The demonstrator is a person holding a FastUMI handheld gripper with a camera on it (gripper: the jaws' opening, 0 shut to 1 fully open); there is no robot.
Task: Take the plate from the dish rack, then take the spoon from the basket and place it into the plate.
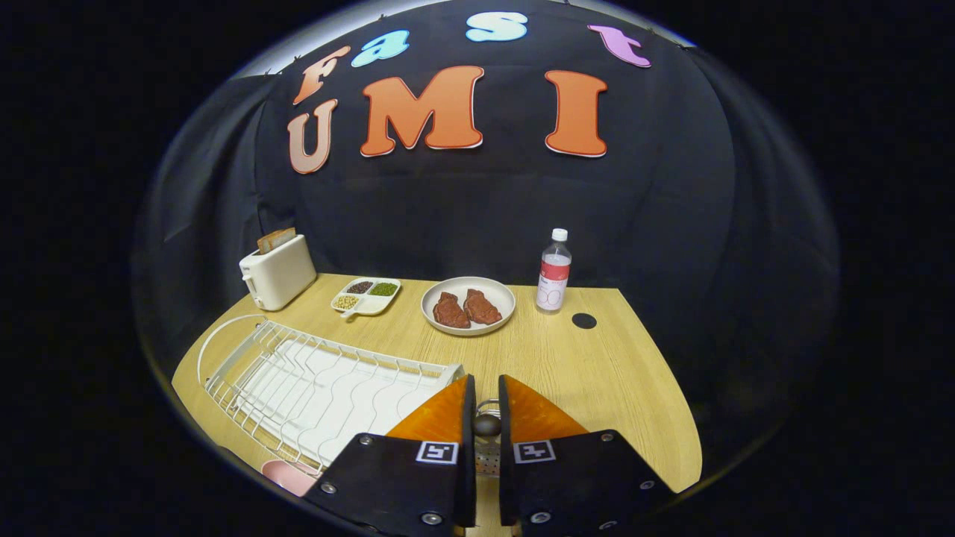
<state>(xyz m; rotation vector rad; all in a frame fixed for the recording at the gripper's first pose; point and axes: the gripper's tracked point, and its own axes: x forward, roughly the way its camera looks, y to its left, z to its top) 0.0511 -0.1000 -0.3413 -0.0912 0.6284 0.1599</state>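
Gripper (486,406) fingers are drawn nearly together with a dark rounded knob in the gap, looks like the spoon (486,425) handle end, clenched on it from both sides. A perforated metal basket (489,459) sits just under the fingers, so my read is the spoon is being lifted straight up out of it; a grip on the handle tip makes sense because that is the part sticking up. Dish rack (313,380) is the landmark: white wire, no plate standing in its slots, drain tray visible beneath the wires. A pink plate (287,476) edge shows just at the rack's near corner, beside the gripper body, likely the plate already taken out, though I can't confirm that from 1 sliver. Beyond the rack: toaster (277,272) at its far end, a 3-compartment snack tray (365,296), then a plate with 2 meat pieces (468,306) and a water bottle (553,280) further off. Next step I'd judge: carry the spoon toward the rack's near corner and lay it in the pink plate. Risk: thin handle pivoting in the pinch.
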